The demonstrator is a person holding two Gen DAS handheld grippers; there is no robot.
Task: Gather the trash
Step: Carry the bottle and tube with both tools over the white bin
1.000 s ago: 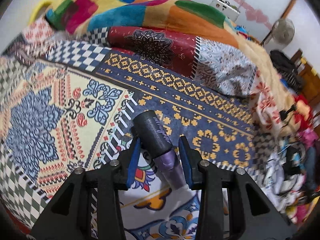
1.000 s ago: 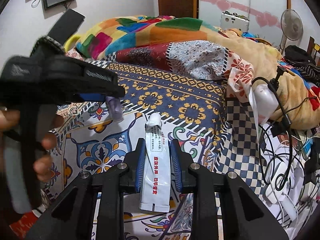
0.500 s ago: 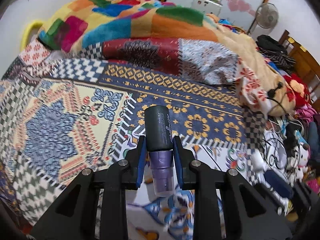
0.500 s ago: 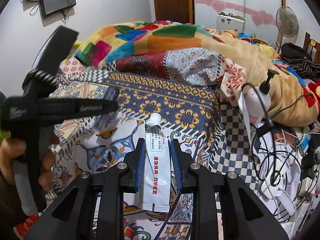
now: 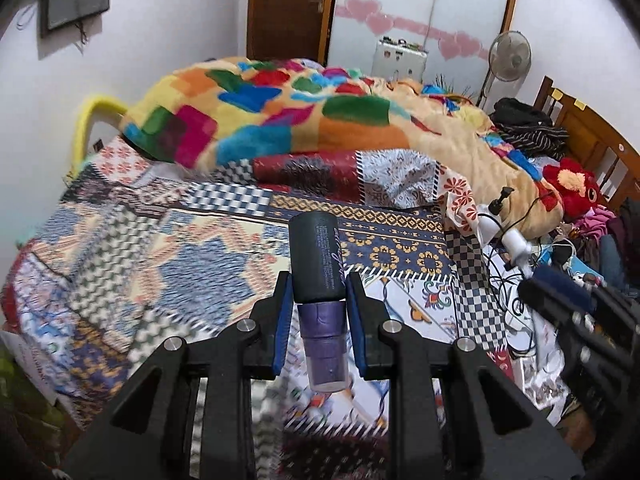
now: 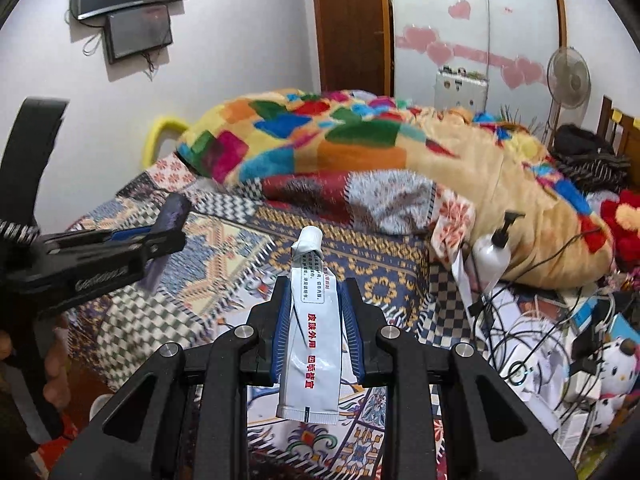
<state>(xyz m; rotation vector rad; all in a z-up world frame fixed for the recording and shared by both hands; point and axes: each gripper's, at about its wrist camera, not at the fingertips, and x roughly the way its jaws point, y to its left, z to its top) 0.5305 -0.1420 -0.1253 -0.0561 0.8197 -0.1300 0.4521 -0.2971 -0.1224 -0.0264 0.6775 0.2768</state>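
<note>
My left gripper (image 5: 319, 282) is shut on a small purple bottle with a dark cap (image 5: 318, 264), held upright in the air above the patterned bedspread (image 5: 160, 248). My right gripper (image 6: 315, 286) is shut on a white squeezed tube with red lettering (image 6: 314, 320), cap pointing away, also lifted off the bed. In the right wrist view the left gripper (image 6: 160, 240) shows at the left edge, held by a hand (image 6: 56, 364), with the purple bottle (image 6: 170, 216) sticking out of it. The right gripper's body shows blurred at the right edge of the left wrist view.
A bright patchwork blanket (image 5: 304, 120) is heaped across the far side of the bed. A white pump bottle (image 6: 492, 252), tangled cables (image 6: 532, 340) and soft toys (image 6: 616, 364) crowd the right side. A fan (image 5: 510, 56) and wooden door (image 5: 288, 8) stand behind.
Both grippers have risen well above the bed with their loads. The left gripper closed tighter on the purple bottle, which went from tilted to upright. The view now takes in the whole room.
</note>
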